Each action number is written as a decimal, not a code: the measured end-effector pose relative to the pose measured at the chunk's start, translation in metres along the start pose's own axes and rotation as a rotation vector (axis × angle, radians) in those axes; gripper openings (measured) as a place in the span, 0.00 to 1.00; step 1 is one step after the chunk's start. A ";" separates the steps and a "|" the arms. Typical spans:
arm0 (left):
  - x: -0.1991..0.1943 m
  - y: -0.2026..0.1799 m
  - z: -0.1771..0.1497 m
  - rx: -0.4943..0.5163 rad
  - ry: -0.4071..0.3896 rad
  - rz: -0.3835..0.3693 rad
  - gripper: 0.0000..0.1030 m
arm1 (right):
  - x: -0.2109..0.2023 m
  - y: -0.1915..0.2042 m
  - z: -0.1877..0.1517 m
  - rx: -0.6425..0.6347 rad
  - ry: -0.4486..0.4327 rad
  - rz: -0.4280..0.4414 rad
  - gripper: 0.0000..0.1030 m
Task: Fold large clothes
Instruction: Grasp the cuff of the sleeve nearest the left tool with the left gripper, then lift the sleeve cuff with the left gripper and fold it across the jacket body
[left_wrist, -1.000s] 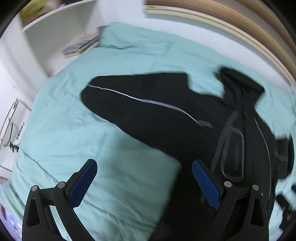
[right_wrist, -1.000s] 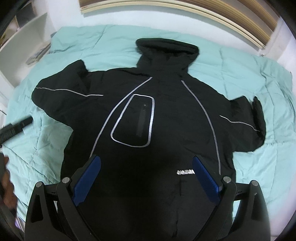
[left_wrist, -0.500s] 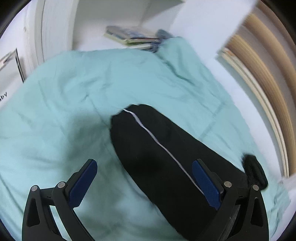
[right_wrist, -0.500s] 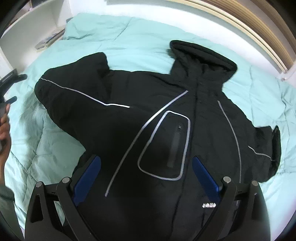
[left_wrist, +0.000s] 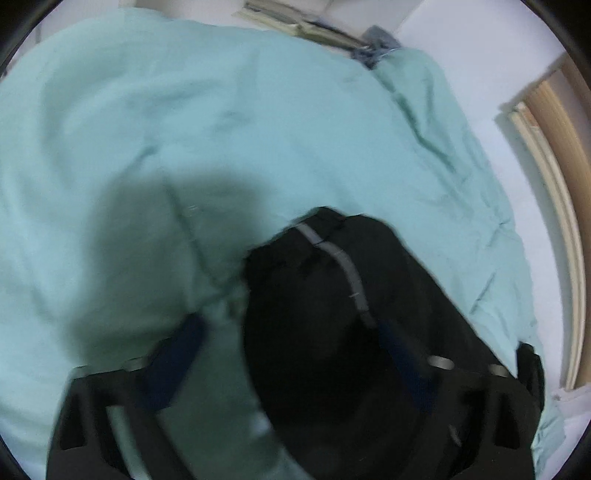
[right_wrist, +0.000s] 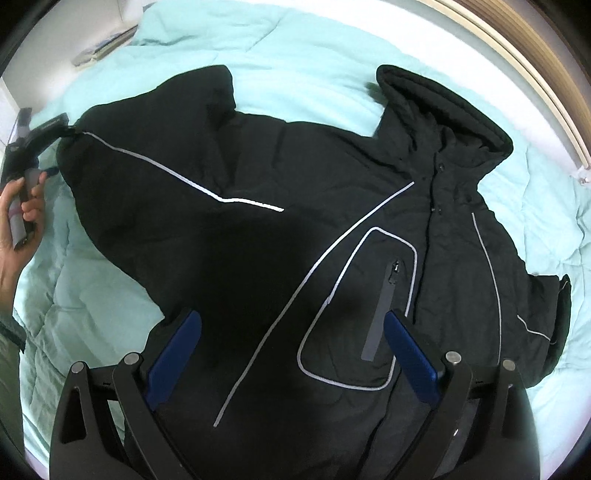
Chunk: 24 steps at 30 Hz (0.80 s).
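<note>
Jacket (right_wrist: 258, 240) sleeve cuff between spread left claw (left_wrist: 291, 354) fingers.

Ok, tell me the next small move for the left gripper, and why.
Probably ease the left gripper down and shut it on the sleeve cuff. Its jaws stand open with the cuff of the black jacket between them, and the sleeve lies spread flat on the teal quilt, unfolded.
</note>
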<state>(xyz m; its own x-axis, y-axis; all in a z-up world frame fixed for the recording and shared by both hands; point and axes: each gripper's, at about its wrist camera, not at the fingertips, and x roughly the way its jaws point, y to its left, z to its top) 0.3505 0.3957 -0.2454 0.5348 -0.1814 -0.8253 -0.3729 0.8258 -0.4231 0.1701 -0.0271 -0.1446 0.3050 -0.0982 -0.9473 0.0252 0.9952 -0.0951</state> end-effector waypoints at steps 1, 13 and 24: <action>0.000 -0.004 -0.002 0.021 0.002 -0.007 0.43 | 0.003 0.001 0.001 -0.001 0.002 -0.002 0.97; -0.150 -0.019 -0.011 0.078 -0.310 0.028 0.15 | 0.019 0.012 0.057 0.067 -0.138 0.152 0.87; -0.107 0.020 -0.051 0.020 -0.157 0.243 0.15 | 0.067 0.107 0.091 -0.067 -0.134 0.365 0.52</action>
<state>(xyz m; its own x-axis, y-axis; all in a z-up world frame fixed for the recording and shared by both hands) 0.2471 0.4040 -0.1844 0.5428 0.1064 -0.8331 -0.4901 0.8457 -0.2113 0.2801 0.0737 -0.1907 0.4037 0.2684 -0.8746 -0.1689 0.9614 0.2171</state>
